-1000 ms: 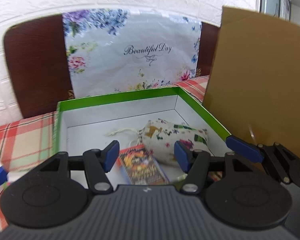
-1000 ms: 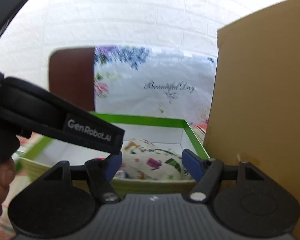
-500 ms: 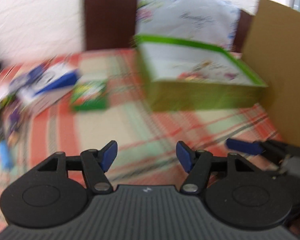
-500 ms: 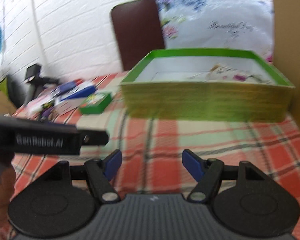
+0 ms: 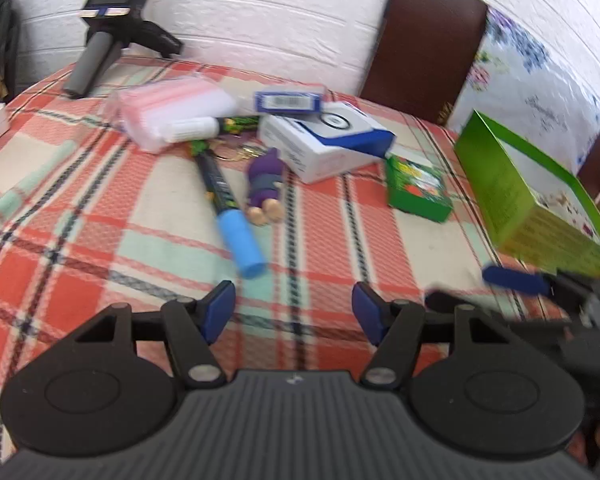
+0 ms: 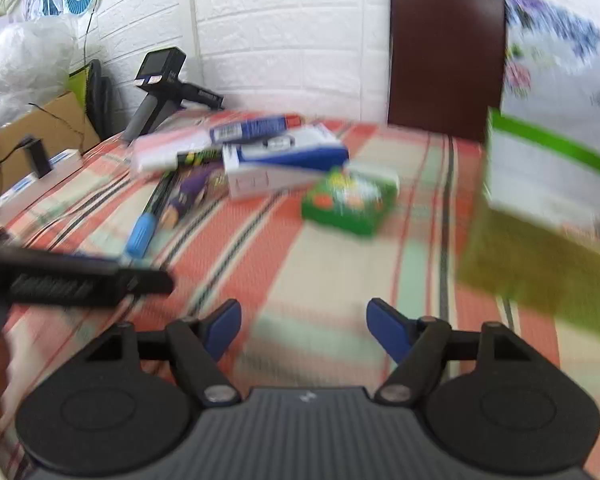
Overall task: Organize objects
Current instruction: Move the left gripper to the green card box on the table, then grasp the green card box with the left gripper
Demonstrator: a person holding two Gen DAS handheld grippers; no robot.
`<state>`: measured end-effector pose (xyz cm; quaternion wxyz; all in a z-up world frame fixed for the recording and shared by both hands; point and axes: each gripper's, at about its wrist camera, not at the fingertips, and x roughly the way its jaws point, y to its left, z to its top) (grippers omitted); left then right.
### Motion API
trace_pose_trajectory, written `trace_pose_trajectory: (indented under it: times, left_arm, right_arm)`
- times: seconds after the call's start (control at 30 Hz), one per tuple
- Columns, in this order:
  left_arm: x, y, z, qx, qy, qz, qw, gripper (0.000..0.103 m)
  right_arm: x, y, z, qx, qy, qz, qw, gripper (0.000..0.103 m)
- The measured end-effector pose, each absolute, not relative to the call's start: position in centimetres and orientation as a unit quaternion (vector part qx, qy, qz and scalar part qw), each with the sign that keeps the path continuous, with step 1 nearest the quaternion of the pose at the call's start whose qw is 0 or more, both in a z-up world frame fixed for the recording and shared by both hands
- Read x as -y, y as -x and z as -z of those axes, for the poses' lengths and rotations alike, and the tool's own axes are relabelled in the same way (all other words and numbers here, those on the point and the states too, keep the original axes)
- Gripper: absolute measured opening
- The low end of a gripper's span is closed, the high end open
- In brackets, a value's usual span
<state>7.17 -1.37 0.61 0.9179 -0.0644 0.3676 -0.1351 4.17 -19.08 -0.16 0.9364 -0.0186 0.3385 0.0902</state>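
1. The left gripper (image 5: 293, 312) hangs over the plaid-covered table (image 5: 100, 208) with its blue-padded fingers (image 5: 216, 312) spread apart and nothing between them.
2. The right gripper (image 6: 304, 330) is likewise released, its fingers (image 6: 388, 330) wide and empty above the cloth; in the left wrist view it shows at 4 o'clock (image 5: 516, 280), blurred.
3. The green-rimmed box (image 5: 500, 184) stands on the table at 2 o'clock in the left view, its white inside holding some patterned things too blurred to name. In the right view it fills the 3 o'clock side (image 6: 540, 184).
4. A small green card pack (image 5: 418, 184) lies flat just left of the box, apart from it.
5. At 12 o'clock sits a white and blue carton (image 5: 324, 148) with a slim blue box (image 5: 290, 100) resting on its far edge.
6. A purple doll (image 5: 265, 186) lies just in front of the carton, feet toward the camera.
7. Beside the doll, a black marker with a light blue cap (image 5: 230, 208) points its cap toward the left gripper.
8. A pink and white packet (image 5: 172, 108) sits at 11 o'clock, a white tube (image 5: 192, 130) against its near side.
9. A black handheld device with a grey grip (image 5: 108, 28) leans at the table's far left corner by the white brick wall (image 5: 280, 20).
10. A dark brown chair back (image 5: 424, 40) rises behind the table at 1 o'clock.
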Motion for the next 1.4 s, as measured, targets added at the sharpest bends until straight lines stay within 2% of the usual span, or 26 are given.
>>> trace_pose_trajectory:
  times: [0.13, 0.3, 0.43, 0.47, 0.53, 0.6, 0.67, 0.73, 0.8, 0.83, 0.87, 0.93, 0.97, 1.1, 1.4]
  left_arm:
    - [0.1, -7.4, -0.5, -0.362, 0.083, 0.144, 0.917, 0.066]
    - [0.2, -7.4, -0.4, -0.359, 0.080, 0.150, 0.918, 0.068]
    - [0.1, -7.3, -0.4, -0.359, 0.082, 0.151, 0.917, 0.068]
    - [0.0, -7.3, -0.4, -0.360, 0.084, 0.152, 0.917, 0.068]
    - [-0.2, -7.4, -0.5, -0.365, 0.091, 0.154, 0.914, 0.068]
    - [-0.4, -7.4, -0.6, -0.368, 0.100, 0.157, 0.911, 0.068]
    - [-0.3, -7.3, -0.6, -0.369, 0.100, 0.157, 0.911, 0.069]
    - [-0.3, -7.2, -0.7, -0.371, 0.102, 0.157, 0.910, 0.069]
    - [-0.6, -7.3, -0.8, -0.376, 0.112, 0.160, 0.906, 0.069]
    - [-0.7, -7.4, -0.8, -0.377, 0.117, 0.160, 0.905, 0.069]
    - [-0.9, -7.4, -0.8, -0.379, 0.122, 0.160, 0.903, 0.068]
    - [-1.1, -7.4, -0.9, -0.381, 0.127, 0.160, 0.902, 0.068]
    - [-1.1, -7.4, -0.9, -0.381, 0.127, 0.160, 0.902, 0.068]
    - [-0.6, -7.2, -1.1, -0.386, 0.123, 0.174, 0.898, 0.068]
    - [3.4, -6.7, -1.2, -0.417, 0.120, 0.252, 0.865, 0.067]
  right_arm:
    - [18.9, -8.0, -0.1, -0.328, 0.001, -0.059, 0.943, 0.073]
    - [18.9, -12.4, 0.6, -0.337, -0.015, -0.024, 0.941, 0.081]
    - [19.5, -14.3, 1.8, -0.356, -0.019, 0.000, 0.934, 0.078]
    - [19.6, -14.2, 1.8, -0.350, -0.015, 0.005, 0.937, 0.073]
    - [19.6, -13.9, 1.6, -0.349, -0.010, 0.013, 0.937, 0.069]
    - [19.5, -13.2, 1.1, -0.333, -0.014, 0.011, 0.943, 0.074]
    - [19.0, -13.1, 0.9, -0.319, -0.004, 0.005, 0.948, 0.088]
    - [18.5, -13.7, 0.8, -0.315, 0.004, 0.011, 0.949, 0.094]
    - [18.4, -14.8, 0.9, -0.317, 0.007, 0.028, 0.948, 0.095]
    - [18.4, -15.4, 1.0, -0.320, 0.010, 0.035, 0.947, 0.095]
    - [18.5, -16.1, 1.2, -0.326, 0.013, 0.040, 0.944, 0.090]
    - [19.2, -17.2, 1.9, -0.353, 0.002, 0.032, 0.935, 0.070]
    - [19.7, -17.0, 2.0, -0.347, -0.014, 0.027, 0.937, 0.067]
    - [19.7, -14.1, 2.0, -0.352, 0.000, -0.013, 0.936, 0.066]
    - [19.7, 0.2, 1.9, -0.340, 0.051, -0.110, 0.933, 0.068]
